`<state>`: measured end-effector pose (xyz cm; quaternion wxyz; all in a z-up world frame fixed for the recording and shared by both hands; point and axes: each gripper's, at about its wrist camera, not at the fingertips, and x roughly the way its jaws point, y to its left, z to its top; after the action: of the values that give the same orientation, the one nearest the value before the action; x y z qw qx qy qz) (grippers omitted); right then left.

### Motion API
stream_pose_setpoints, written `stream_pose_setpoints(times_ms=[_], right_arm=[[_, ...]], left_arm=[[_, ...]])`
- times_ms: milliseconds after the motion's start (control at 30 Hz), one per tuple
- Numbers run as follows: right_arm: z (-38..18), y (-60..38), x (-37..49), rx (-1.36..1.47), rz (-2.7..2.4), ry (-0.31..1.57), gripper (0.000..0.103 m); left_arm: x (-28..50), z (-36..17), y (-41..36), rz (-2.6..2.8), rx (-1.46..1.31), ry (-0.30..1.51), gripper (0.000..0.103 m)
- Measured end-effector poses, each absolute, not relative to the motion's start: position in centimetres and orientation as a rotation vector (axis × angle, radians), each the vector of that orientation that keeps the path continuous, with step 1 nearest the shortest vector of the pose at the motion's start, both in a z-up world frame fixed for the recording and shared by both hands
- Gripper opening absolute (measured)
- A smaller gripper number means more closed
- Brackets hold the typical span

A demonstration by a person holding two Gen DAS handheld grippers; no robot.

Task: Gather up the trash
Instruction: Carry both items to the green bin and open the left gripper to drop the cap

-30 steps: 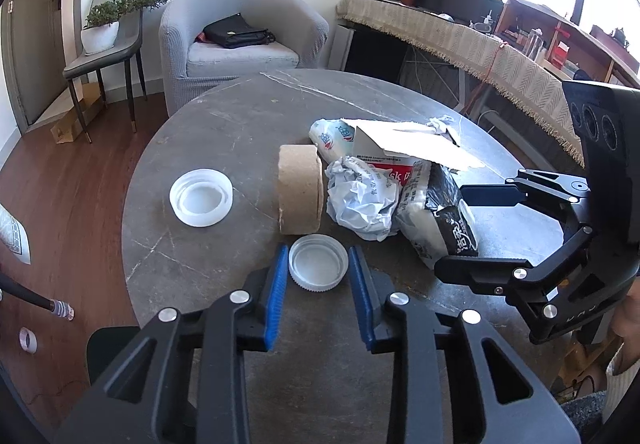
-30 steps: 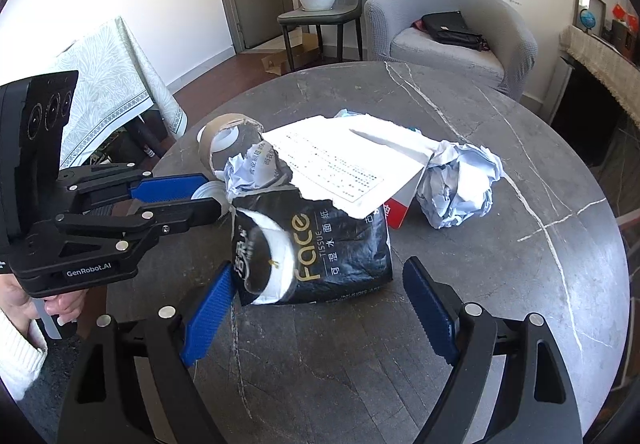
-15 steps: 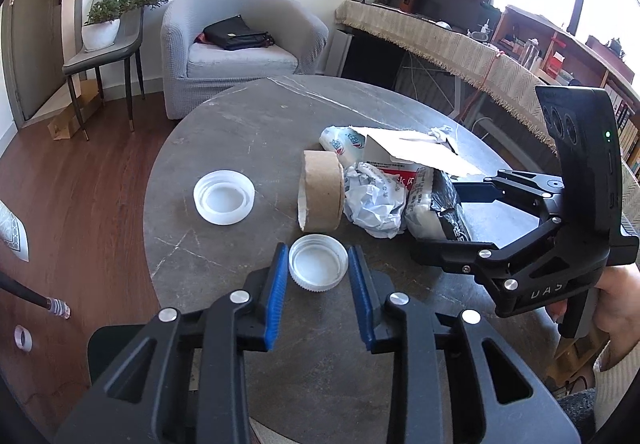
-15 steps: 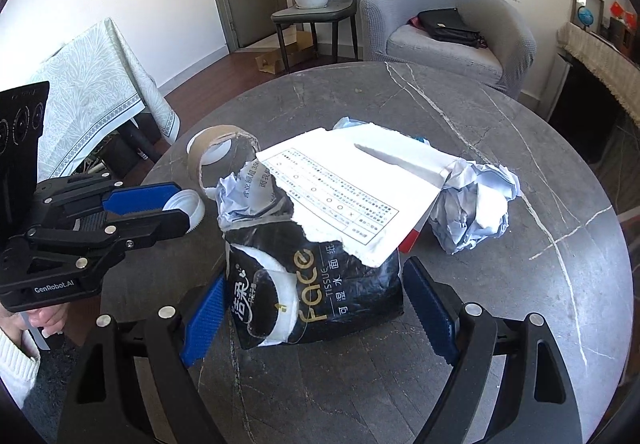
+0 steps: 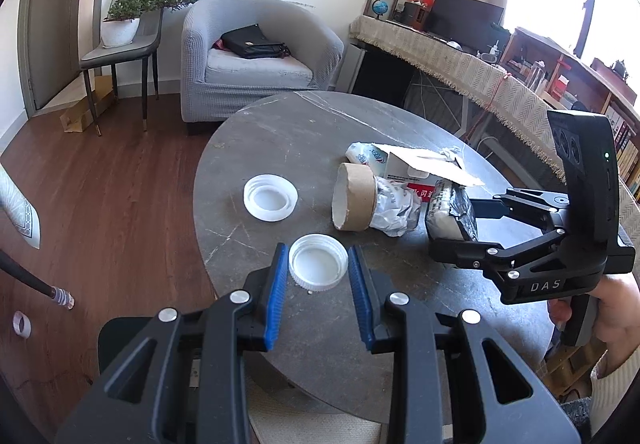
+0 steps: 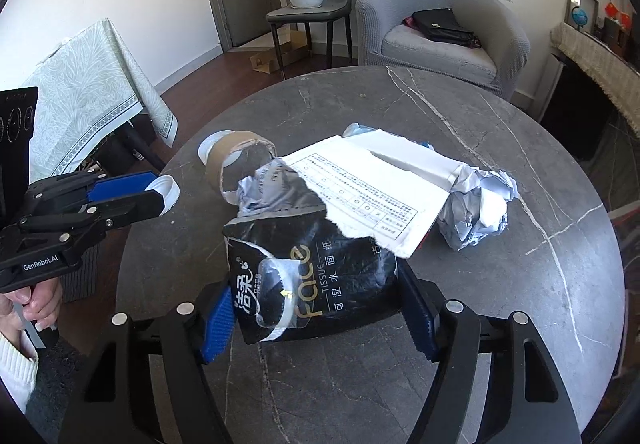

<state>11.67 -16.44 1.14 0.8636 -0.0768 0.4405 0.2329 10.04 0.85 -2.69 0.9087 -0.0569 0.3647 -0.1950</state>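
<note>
A round grey marble-veined table [image 6: 520, 304] in a living room, with a grey tub armchair [image 6: 440, 23] and a wood floor behind, carries the litter I am collecting.

Left gripper [image 5: 318, 280]: my blue pads sit against the ribbed rim of a white plastic screw lid [image 5: 318, 262], lying open side up; I judge this a narrow hold on the lid, which appears lifted just off the tabletop near its edge, though the height is hard to read. The lid should be light, stiff and a little slick. The rim, taken across its width, is the only sensible purchase.

Right gripper [image 6: 320, 318]: my jaws are closing, with a torn black plastic tissue pack [image 6: 316, 268] between them. The pads flank its two short sides, and I cannot tell whether they press yet. The pack lies flat with its long axis across my view, running from pad to pad, and its torn mouth faces up and away. It looks soft, light and crushable, so I judge it will give under the pads and slip if pinched only by the film. The bulk of the remaining tissue is the better hold.

A white printed sheet of paper [image 6: 368, 187] overlaps the pack's far edge and may drag along. Beside it lie a crumpled white paper ball [image 6: 476, 211], a brown cardboard tape core [image 5: 354, 197] on its side, and a second, wider white plastic lid [image 5: 270, 197].
</note>
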Motion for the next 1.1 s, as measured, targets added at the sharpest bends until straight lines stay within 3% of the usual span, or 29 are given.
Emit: stream_pose_setpoints(times_ms=[333, 600, 1100], right_arm=[[3.6, -13.8, 9.1, -0.151, 0.549, 0.847, 0.072], [3.2, -10.7, 8.7, -0.147, 0.575, 0.850, 0.065], [3.7, -4.1, 7.8, -0.143, 0.684, 0.823, 0.065]], left_arm=[[7.7, -2.0, 4.4, -0.332, -0.161, 0.734, 0.033], [6.3, -1.9, 7.3, -0.282, -0.160, 0.742, 0.033], [4.1, -4.6, 15.0, -0.154, -0.194, 0.820, 0.033]])
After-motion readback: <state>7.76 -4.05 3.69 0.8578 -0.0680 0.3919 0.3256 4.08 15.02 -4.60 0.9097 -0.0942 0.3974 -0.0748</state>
